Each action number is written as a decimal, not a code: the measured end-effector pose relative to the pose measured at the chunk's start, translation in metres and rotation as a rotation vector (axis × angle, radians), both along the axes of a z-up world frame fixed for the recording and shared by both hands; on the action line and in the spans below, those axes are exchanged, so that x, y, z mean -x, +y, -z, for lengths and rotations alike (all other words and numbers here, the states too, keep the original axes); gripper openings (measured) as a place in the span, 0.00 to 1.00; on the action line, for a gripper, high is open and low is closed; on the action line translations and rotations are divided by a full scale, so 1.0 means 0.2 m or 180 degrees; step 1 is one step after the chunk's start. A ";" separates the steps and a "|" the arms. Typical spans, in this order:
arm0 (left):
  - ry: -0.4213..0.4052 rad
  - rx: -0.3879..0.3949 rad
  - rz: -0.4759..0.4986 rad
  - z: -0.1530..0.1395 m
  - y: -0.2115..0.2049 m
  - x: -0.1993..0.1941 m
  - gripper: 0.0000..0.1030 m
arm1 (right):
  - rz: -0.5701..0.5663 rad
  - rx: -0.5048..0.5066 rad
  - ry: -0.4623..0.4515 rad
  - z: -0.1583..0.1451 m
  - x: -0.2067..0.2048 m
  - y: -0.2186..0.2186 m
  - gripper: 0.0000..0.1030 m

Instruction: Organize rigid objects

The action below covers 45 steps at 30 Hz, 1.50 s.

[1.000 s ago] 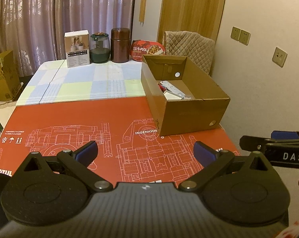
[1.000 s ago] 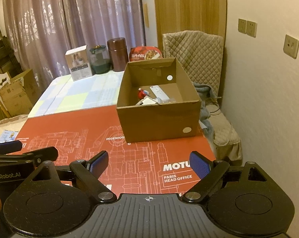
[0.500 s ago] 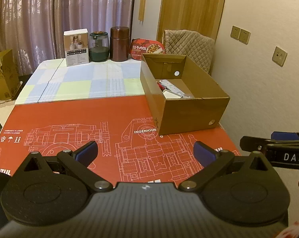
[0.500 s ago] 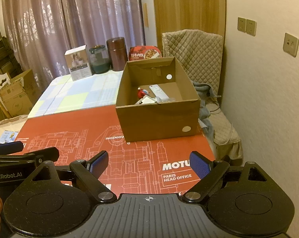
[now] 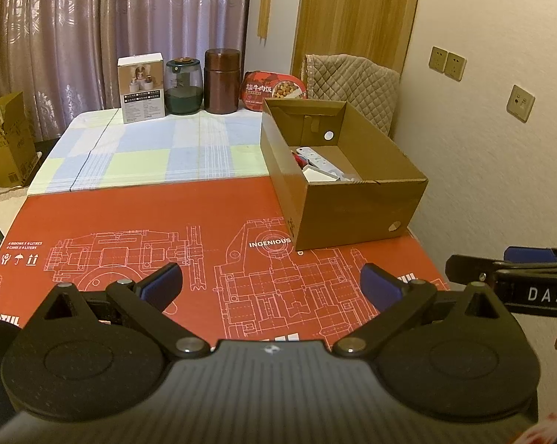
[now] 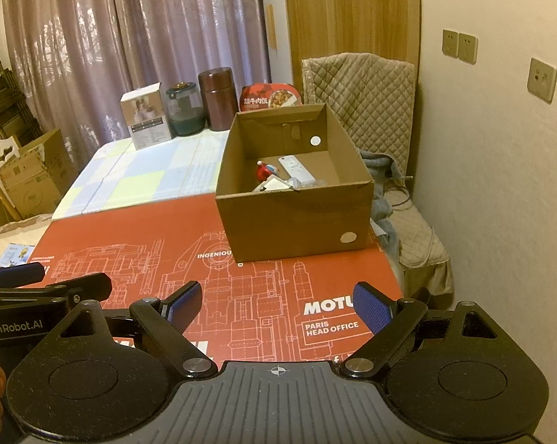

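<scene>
Only the right wrist view shows the red figure (image 6: 264,171) in the cardboard box (image 6: 293,222), beside the white remote (image 6: 295,168), whose long axis runs toward the box's far wall. The box sits on the red mat (image 5: 130,222) covering the worktop. Both the left gripper (image 5: 271,285) and the right gripper (image 6: 276,307) hover before the box, jaws apart and empty.

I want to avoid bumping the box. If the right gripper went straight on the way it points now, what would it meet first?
Probably the red printed mat: the open right gripper tilts down at it, short of the cardboard box. Depth is unclear.
</scene>
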<state>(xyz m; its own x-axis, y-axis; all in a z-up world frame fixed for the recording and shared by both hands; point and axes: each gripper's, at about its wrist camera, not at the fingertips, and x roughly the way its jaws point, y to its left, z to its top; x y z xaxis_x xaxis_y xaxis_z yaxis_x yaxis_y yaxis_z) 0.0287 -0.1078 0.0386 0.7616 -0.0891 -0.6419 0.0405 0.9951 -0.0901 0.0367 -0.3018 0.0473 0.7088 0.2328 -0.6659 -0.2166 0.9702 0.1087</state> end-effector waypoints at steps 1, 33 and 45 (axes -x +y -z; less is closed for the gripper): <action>0.0000 -0.0001 0.0000 0.00 0.00 0.00 0.98 | -0.0003 -0.0001 0.0001 0.00 0.00 0.00 0.83; 0.0010 0.0026 -0.0014 0.03 0.00 0.01 0.98 | 0.0018 -0.0005 0.0011 0.01 0.02 -0.01 0.83; 0.0017 0.0036 -0.0015 0.03 0.00 0.01 0.98 | 0.0017 -0.0004 0.0013 0.01 0.01 -0.01 0.83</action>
